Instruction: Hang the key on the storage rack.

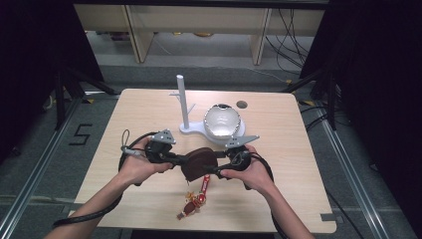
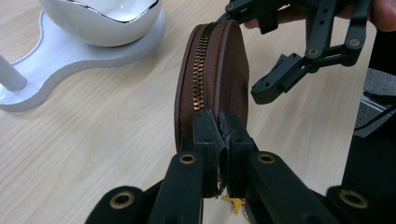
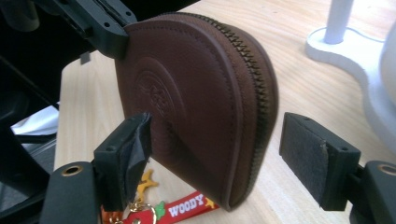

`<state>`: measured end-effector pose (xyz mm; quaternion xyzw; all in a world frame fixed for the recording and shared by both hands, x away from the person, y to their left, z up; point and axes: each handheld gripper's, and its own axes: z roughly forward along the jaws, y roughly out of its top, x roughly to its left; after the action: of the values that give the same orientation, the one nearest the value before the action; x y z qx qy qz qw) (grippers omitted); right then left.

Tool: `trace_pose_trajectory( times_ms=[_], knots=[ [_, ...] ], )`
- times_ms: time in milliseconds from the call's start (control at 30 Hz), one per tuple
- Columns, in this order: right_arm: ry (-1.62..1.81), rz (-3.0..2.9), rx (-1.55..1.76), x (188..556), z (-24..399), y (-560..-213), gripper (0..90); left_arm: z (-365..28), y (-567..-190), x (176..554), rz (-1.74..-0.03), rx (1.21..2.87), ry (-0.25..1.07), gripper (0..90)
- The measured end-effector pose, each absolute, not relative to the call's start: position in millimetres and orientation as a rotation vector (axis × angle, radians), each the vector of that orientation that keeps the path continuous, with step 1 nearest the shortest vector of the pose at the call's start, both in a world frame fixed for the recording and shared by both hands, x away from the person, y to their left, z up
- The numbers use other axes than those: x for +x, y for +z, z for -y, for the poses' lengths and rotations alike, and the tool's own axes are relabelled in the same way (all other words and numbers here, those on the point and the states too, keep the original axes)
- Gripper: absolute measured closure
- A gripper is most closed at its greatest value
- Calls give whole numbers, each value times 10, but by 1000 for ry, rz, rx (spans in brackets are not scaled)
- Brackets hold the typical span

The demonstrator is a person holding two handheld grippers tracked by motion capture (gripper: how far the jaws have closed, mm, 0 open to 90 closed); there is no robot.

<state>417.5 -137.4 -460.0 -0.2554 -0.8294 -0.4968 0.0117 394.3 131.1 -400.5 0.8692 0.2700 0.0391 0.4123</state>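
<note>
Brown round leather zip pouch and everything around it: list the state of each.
Brown round leather zip pouch: zipped shut, held on edge above the table.
Left hand-held gripper: shut on the pouch's rim.
Right hand-held gripper: jaws open either side of the pouch.
Red "WOODY" strap charm: hanging under the pouch.
White glossy bowl: upright on its white stand.

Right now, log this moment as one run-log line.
left gripper: shut on brown zip pouch | right gripper: open, astride pouch | pouch: upright, zipped | red strap: beneath
</note>
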Motion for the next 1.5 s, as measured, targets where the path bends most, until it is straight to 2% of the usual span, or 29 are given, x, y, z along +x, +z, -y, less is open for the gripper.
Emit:
trace_pose_trajectory(
  times_ms=[200, 433, 500, 533, 667, 767, 800, 833, 867, 900, 933, 1000, 1100, 1300, 1500],
  knots=[
    [-1523, 2587, -759, 4165, 1358, -4627, 285, -1292, -3996, 3926, -669, 2180, 85, 861],
    [-1506, 2571, -760, 4160, 1408, -4615, 455, -1306, -4026, 3952, -668, 2180, 88, 857],
    [-1516, 2561, -770, 4150, 1444, -4597, 518, -1320, -4044, 3967, -671, 2180, 108, 852],
    [-1525, 2559, -756, 4134, 1466, -4575, 592, -1325, -4049, 3972, -673, 2186, 128, 843],
    [-1521, 2568, -765, 4072, 1487, -4485, 661, -1348, -4110, 4022, -685, 2164, 168, 807],
    [-1451, 2682, -806, 4032, 1488, -4393, 662, -1341, -4161, 4046, -672, 2144, 165, 687],
    [-1451, 2682, -806, 4032, 1488, -4393, 662, -1339, -4170, 4041, -673, 2143, 182, 687],
    [-1404, 2786, -816, 4028, 1496, -4352, 662, -1340, -4181, 4037, -676, 2144, 205, 622],
    [-1404, 2786, -816, 4028, 1496, -4352, 662, -1344, -4191, 4035, -677, 2145, 218, 622],
    [-1364, 2863, -836, 4032, 1519, -4312, 661, -1354, -4207, 4032, -679, 2143, 230, 550],
    [-1364, 2863, -836, 4032, 1519, -4312, 661, -1363, -4215, 4029, -683, 2143, 239, 550],
    [-1327, 2885, -860, 4038, 1539, -4288, 659, -1398, -4229, 4021, -682, 2166, 268, 476],
    [-1307, 2930, -890, 4064, 1575, -4268, 658, -1442, -4264, 3980, -705, 2169, 303, 415],
    [-1217, 3008, -936, 4106, 1684, -4137, 657, -1533, -4325, 3895, -735, 2158, 342, 353],
    [-1169, 3074, -913, 4167, 1753, -4027, 657, -1580, -4374, 3830, -750, 2144, 336, 343]
  ],
)
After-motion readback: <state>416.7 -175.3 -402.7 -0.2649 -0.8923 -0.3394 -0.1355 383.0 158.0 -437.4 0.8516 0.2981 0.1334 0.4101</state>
